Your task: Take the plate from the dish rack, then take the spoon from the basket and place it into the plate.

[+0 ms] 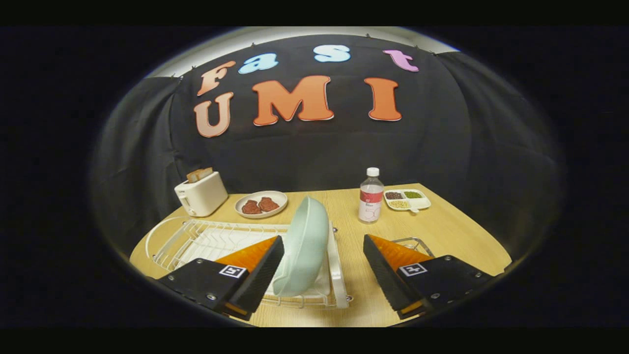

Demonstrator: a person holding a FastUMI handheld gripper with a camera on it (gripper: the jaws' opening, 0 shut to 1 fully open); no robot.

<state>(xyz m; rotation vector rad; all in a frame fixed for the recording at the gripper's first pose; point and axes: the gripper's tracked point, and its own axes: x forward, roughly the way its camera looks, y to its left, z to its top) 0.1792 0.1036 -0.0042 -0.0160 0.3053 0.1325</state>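
A pale green plate (305,241) stands on edge in the white wire dish rack (206,238), at the rack's right end. My gripper (323,260) is open, its fingers spread wide above the table. The plate sits in the left part of the gap, right beside the left finger (260,275), while the right finger (388,275) is well apart from it. Behind the right finger a bit of a wire basket (415,243) peeks out; I cannot see a spoon in it.
On the wooden table (457,231) beyond the rack are a white toaster (201,194) holding bread, a plate of brown food (260,204), a water bottle (371,196) and a divided snack tray (407,199).
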